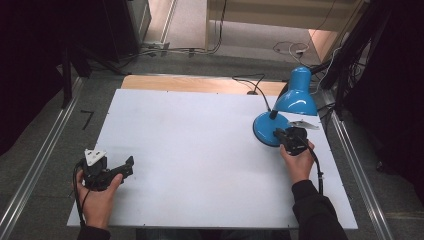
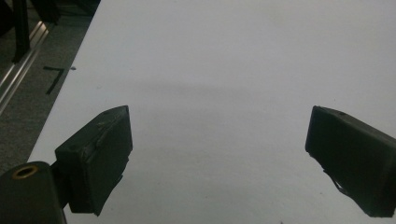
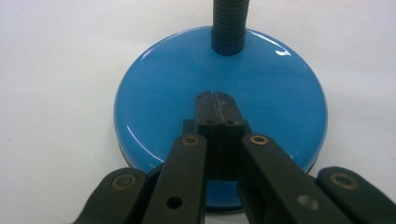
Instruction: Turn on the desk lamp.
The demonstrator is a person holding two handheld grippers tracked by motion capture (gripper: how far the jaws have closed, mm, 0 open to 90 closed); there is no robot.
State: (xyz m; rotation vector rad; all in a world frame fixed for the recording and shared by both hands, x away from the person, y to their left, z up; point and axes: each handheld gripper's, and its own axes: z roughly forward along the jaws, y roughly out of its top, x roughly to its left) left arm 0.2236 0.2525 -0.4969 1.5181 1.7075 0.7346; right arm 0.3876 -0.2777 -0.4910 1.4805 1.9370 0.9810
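Right gripper (image 3: 215, 95) over the blue lamp base (image 3: 154, 107) near the surface's (image 1: 200, 145) right edge.
Its fingers are pressing together, tips over the base; left gripper (image 2: 219, 154) fingers are spreading wide over bare surface.

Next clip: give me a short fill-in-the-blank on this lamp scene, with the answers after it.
1. The right gripper has its jaws ____ over the lamp base.
2. The left gripper has its jaws ____ above the bare white table.
3. The lamp shade is coloured ____.
Missing words: shut; open; blue.
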